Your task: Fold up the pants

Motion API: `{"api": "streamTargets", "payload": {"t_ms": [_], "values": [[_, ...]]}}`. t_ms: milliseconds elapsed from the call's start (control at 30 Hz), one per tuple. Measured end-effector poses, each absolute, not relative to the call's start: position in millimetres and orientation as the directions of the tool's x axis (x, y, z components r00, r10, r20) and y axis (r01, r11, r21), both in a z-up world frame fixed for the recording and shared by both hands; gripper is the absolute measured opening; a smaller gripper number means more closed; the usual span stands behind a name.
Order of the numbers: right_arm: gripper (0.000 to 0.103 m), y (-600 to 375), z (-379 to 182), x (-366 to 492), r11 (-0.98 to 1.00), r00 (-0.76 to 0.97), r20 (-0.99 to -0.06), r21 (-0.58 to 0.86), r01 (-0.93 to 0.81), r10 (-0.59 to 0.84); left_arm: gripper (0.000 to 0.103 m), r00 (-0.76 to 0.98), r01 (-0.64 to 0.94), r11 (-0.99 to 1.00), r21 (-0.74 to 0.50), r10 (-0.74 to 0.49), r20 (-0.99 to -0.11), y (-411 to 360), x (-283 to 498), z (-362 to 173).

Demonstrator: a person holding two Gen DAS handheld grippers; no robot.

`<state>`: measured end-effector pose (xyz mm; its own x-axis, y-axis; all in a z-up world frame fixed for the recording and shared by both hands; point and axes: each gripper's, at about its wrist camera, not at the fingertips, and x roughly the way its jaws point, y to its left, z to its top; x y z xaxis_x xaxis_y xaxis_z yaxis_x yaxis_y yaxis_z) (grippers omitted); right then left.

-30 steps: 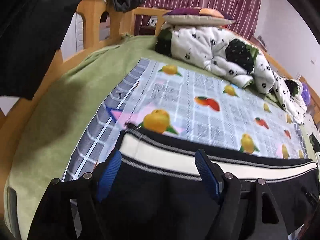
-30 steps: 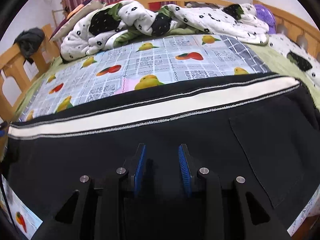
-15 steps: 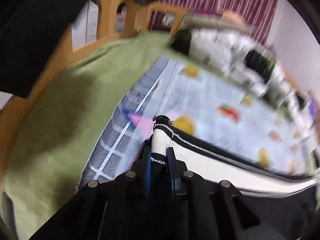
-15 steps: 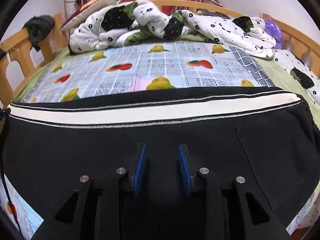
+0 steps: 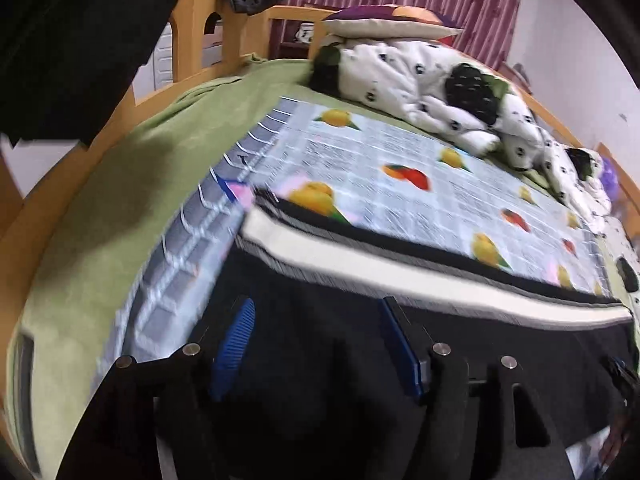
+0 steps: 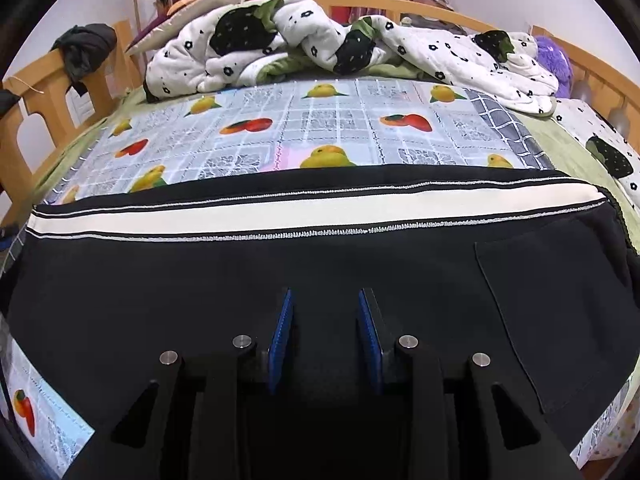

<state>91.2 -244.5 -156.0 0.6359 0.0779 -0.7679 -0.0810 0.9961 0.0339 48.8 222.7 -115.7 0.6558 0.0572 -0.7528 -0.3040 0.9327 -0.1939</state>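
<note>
- pants (image 6: 200, 280) lie flat across the near end of the bed (image 6: 592, 76), on the fruit-print sheet (image 6: 340, 128) — black cloth, cream waistband stripe (image 6: 304, 212) along the far edge, patch pocket (image 6: 552, 304) toward the right
- spread wide like this, they look laid out ready for a fold, none visible yet
- left gripper (image 5: 320, 336): fingers released, spread wide, hovering over the left end of the pants near the waistband corner (image 5: 256, 220); nothing between them; view is motion-blurred
- right gripper (image 6: 326, 336): fingers parted, a narrower gap, above mid-cloth; holding nothing I can see
- likely next: take hold at both ends so the cloth lifts evenly
- crumpled quilt (image 6: 320, 36) sits at the far end, well apart from the pants
</note>
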Motion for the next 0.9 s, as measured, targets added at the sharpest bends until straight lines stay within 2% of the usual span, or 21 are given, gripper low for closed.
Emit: {"api": "streamTargets", "payload": {"t_ms": [133, 267, 367, 600, 733, 800, 833, 867, 900], "values": [[0.033, -249.7, -152.6, 86.1, 0.995, 0.643, -0.760, 0.058, -0.078, 0.094, 0.062, 0.679, -0.270, 0.834, -0.482, -0.190, -0.709, 207.0, -3.8, -133.1], [0.033, -254.4, -150.8, 82.6, 0.993, 0.644, -0.755, 0.084, -0.084, 0.119, 0.062, 0.695, -0.268, 0.723, -0.637, -0.313, -0.648, 186.9, -51.2, -159.4], [0.033, -254.9, -148.9, 80.3, 0.991, 0.646, -0.751, 0.101, -0.092, 0.137, 0.062, 0.675, -0.285, 0.641, -0.712, -0.392, -0.624, 175.0, -59.0, -183.3], [0.033, -254.2, -144.5, 73.6, 0.986, 0.656, -0.737, 0.119, -0.114, 0.165, 0.062, 0.777, -0.353, 0.520, -0.778, -0.300, -0.553, 198.7, -42.7, -201.2], [0.033, -255.5, -143.4, 72.3, 0.984, 0.655, -0.735, 0.132, -0.119, 0.178, 0.061, 0.750, -0.449, 0.570, -0.688, -0.177, -0.637, 217.4, -24.3, -195.1], [0.033, -255.4, -142.2, 71.7, 0.986, 0.662, -0.731, 0.118, -0.118, 0.166, 0.052, 0.745, -0.487, 0.569, -0.663, -0.125, -0.655, 232.5, -23.6, -191.4], [0.033, -256.1, -142.0, 71.3, 0.986, 0.664, -0.730, 0.116, -0.116, 0.164, 0.030, 0.758, -0.489, 0.566, -0.664, -0.101, -0.644, 242.0, -26.0, -188.8], [0.033, -257.4, -141.6, 71.1, 0.986, 0.664, -0.729, 0.120, -0.116, 0.166, 0.013, 0.760, -0.489, 0.573, -0.657, -0.088, -0.644, 249.2, -26.1, -187.4], [0.033, -258.9, -141.2, 71.0, 0.986, 0.663, -0.729, 0.124, -0.115, 0.169, 0.011, 0.755, -0.480, 0.598, -0.642, -0.091, -0.649, 254.7, -23.8, -185.6]]}}
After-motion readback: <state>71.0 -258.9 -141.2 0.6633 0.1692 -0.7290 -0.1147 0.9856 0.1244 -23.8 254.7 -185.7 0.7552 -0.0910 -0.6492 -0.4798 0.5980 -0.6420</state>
